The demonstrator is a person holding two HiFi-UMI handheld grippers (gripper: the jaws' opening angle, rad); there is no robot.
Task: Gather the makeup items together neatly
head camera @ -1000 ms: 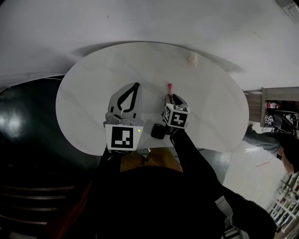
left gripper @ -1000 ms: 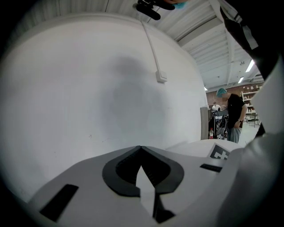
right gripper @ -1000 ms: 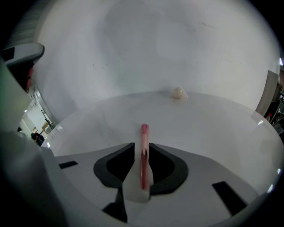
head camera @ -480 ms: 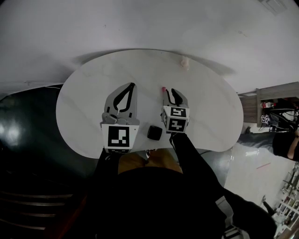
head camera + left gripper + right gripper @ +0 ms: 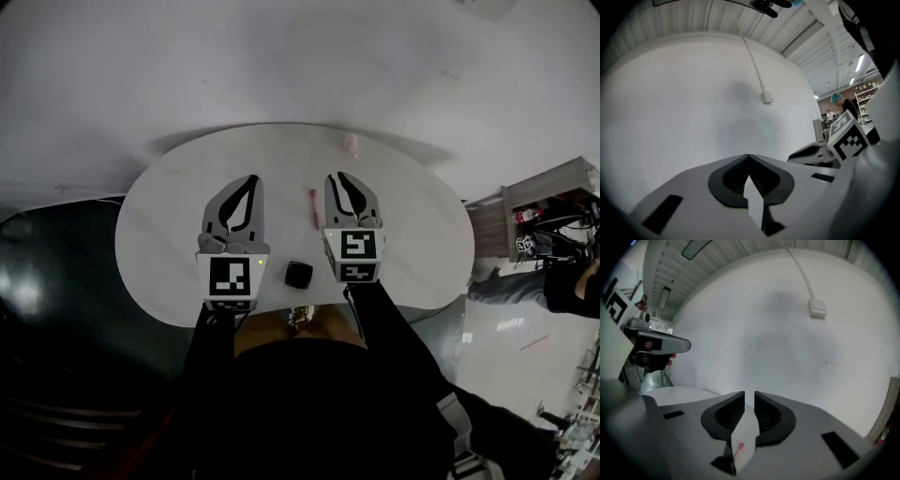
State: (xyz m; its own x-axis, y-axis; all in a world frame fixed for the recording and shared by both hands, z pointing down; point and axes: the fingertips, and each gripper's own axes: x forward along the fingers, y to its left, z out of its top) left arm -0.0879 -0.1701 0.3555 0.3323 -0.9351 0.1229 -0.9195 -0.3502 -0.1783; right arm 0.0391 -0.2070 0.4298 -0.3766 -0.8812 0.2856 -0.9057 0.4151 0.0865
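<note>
1. Left gripper (image 5: 246, 183): jaws closed tip to tip, empty.
2. Right gripper (image 5: 337, 178): jaws a narrow slit apart, just been closing, nothing between them.
3. Pink stick (image 5: 313, 206) lies on the table (image 5: 169, 216) between the grippers. Black compact (image 5: 298, 275) is near the front edge. Small pale item (image 5: 350, 142) is well apart at the far edge.
4. Judgement: gathering unfinished; the far item is still to be brought in.
</note>
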